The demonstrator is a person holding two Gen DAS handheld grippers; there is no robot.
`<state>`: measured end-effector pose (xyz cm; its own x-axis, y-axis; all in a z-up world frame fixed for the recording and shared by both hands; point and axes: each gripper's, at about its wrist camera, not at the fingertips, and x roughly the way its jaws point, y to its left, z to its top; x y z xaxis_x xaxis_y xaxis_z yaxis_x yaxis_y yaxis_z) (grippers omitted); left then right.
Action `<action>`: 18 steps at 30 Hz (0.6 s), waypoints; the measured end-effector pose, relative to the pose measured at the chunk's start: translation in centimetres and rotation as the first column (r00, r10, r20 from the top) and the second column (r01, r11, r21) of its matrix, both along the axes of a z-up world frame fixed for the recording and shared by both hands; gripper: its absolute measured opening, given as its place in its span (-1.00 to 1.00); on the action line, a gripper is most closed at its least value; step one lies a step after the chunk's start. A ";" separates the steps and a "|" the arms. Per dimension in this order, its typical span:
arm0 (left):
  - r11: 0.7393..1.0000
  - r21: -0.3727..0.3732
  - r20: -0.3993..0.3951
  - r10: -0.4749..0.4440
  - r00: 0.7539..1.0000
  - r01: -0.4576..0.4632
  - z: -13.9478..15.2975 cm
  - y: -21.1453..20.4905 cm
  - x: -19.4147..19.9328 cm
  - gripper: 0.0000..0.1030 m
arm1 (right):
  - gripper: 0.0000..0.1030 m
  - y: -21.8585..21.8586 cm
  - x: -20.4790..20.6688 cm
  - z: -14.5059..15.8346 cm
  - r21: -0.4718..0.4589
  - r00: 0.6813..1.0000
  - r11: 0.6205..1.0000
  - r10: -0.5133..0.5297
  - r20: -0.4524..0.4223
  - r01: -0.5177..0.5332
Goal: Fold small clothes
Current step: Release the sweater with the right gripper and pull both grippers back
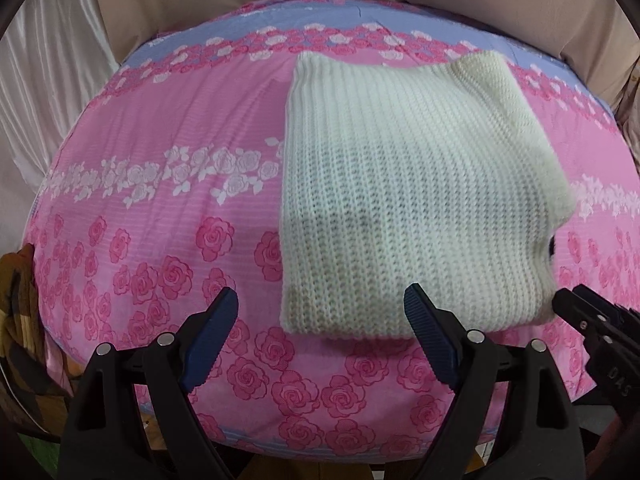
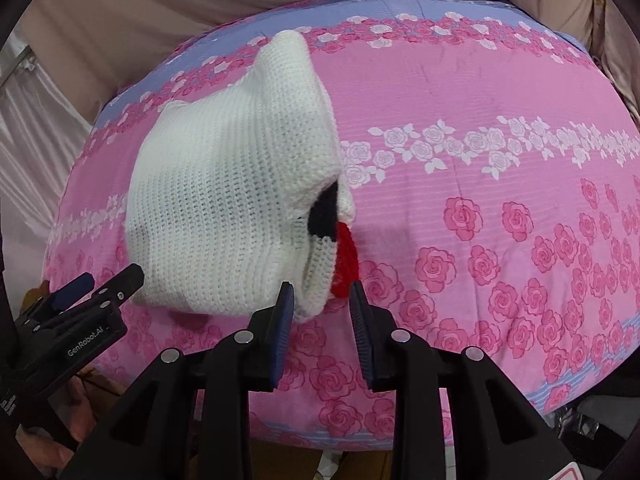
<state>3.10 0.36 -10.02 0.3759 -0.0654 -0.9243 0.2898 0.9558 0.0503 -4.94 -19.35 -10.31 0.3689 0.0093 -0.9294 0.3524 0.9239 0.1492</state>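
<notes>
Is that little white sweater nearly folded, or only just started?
Well along, it seems. The sweater lies doubled over on the rose sheet, a black and red part peeking from its open side. Neither the left gripper nor the right gripper holds anything; both are open. Possibly one last fold or tidy remains.

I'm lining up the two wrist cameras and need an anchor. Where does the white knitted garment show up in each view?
Left wrist view: the white knitted garment fills the centre-right, its near edge just ahead of the open left gripper.
Right wrist view: the same garment lies left of centre, its red and black part ahead of the open right gripper.
Shared landmark: the band of white roses across the pink sheet.
</notes>
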 end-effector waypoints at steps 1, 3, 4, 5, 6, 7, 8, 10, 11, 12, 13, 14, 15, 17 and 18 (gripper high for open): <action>1.000 0.016 -0.005 0.001 1.000 -0.001 -0.3 -0.1 0.1 0.60 | -0.46 0.3 0.4 -0.7 -0.020 1.000 1.000 0.008 -0.014 -0.009; 1.000 0.025 -0.001 0.013 1.000 -0.013 -0.6 -0.2 -0.1 0.60 | -0.46 0.5 1.4 -3.9 -0.065 0.995 0.997 0.039 -0.092 -0.046; 0.999 0.039 0.010 0.025 1.000 -0.025 -0.6 -0.3 -0.3 0.60 | -0.37 0.4 1.4 -4.6 -0.068 0.995 0.996 0.055 -0.085 -0.061; 0.997 0.058 0.021 0.043 0.999 -0.044 -0.6 -0.4 -0.7 0.60 | -0.20 0.3 1.3 -4.5 -0.084 0.996 0.994 0.065 -0.062 -0.070; 0.996 0.068 0.030 0.061 0.998 -0.063 -0.5 -0.5 -1.1 0.60 | -0.19 0.1 1.2 -4.2 -0.087 0.993 0.991 0.092 -0.072 -0.098; 0.994 0.074 0.040 0.082 0.996 -0.085 -0.3 -0.5 -1.6 0.60 | -0.19 -0.2 1.1 -3.7 -0.071 0.992 0.991 0.106 -0.069 -0.111; 0.992 0.074 0.048 0.101 0.994 -0.105 0.0 -0.4 -2.0 0.60 | -0.19 -0.8 0.7 -3.0 -0.047 0.992 0.992 0.115 -0.057 -0.117; 0.988 0.048 0.055 0.142 0.988 -0.144 0.8 0.0 -3.0 0.60 | -0.19 -1.5 0.1 -1.8 -0.033 0.991 0.991 0.126 -0.045 -0.127; 0.988 0.030 0.056 0.151 0.987 -0.152 1.1 0.0 -3.3 0.61 | -0.19 -2.0 -0.4 -1.0 -0.042 0.992 0.992 0.116 -0.041 -0.118; 0.989 0.008 0.058 0.147 0.987 -0.147 1.4 0.1 -3.7 0.61 | -0.18 -2.2 -0.8 -0.4 -0.045 0.994 0.993 0.104 -0.032 -0.106; 0.991 0.001 0.061 0.132 0.989 -0.132 1.6 0.0 -4.0 0.61 | -0.17 -2.6 -1.5 0.5 -0.048 0.997 0.995 0.081 -0.013 -0.082; 0.994 0.005 0.065 0.112 0.992 -0.113 1.7 -0.1 -4.2 0.62 | -0.13 -2.8 -2.1 1.1 -0.054 0.998 0.997 0.057 0.002 -0.057; 0.996 0.016 0.071 0.092 0.993 -0.093 1.9 -0.3 -4.3 0.62 | -0.11 -2.9 -2.9 1.7 -0.068 1.000 0.998 0.016 0.020 -0.015; 0.998 0.033 0.102 0.052 0.993 -0.056 2.6 -0.4 -4.7 0.62 | -0.10 -3.1 -4.7 2.5 -0.075 0.996 0.994 -0.075 0.039 0.078; 0.999 0.028 0.118 0.043 0.992 -0.046 3.0 -0.3 -4.9 0.62 | -0.09 -3.2 -5.4 2.5 -0.057 0.993 0.992 -0.110 0.046 0.113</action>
<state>-1.84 0.02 -7.06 0.4835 -0.0188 -0.8752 0.2375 0.9651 0.1105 -10.33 -22.60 -7.80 0.4035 -0.0890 -0.9106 0.4481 0.8869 0.1119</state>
